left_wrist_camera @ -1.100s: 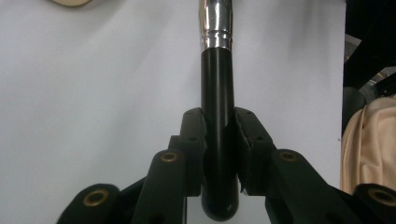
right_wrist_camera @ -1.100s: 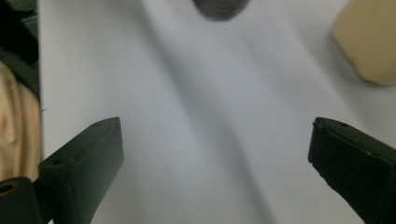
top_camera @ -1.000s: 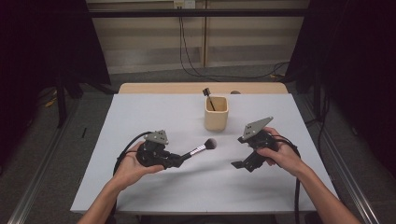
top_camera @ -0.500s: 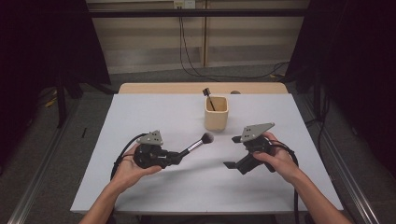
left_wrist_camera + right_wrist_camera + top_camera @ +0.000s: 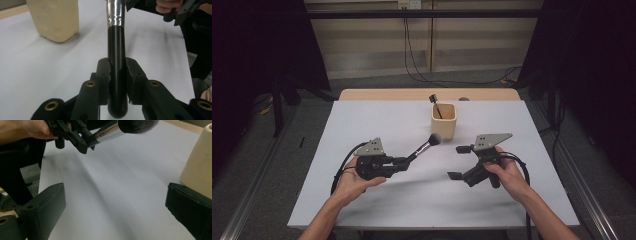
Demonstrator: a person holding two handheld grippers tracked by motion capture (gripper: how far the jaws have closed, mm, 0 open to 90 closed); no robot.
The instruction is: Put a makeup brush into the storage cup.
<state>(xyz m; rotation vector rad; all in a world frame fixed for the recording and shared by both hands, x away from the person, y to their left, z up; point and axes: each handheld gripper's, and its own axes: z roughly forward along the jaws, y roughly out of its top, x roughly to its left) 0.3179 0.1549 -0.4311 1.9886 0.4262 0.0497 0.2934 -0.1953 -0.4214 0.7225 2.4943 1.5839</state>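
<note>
My left gripper (image 5: 403,161) is shut on the black handle of a makeup brush (image 5: 422,149). The brush's silver ferrule and dark bristle head point up and right toward a cream cup (image 5: 444,121). In the left gripper view both pads (image 5: 103,72) press on the handle (image 5: 116,50), and the cup (image 5: 56,20) stands at the upper left. A second brush (image 5: 435,102) stands inside the cup. My right gripper (image 5: 457,162) hovers right of the brush head, open and holding nothing. In the right gripper view its jaws (image 5: 115,195) spread wide over the mat, with the bristle head (image 5: 137,125) above and the cup (image 5: 200,165) at the right.
A white mat (image 5: 377,120) covers the wooden table (image 5: 362,94), whose bare strip shows at the far edge. Cables trail from both grippers toward the near edge. Dark floor and metal rails flank the table on both sides.
The brush head has tilted upward and closer to the cup while the left hand stayed put. The right gripper has shifted slightly left and turned, jaws still open.
</note>
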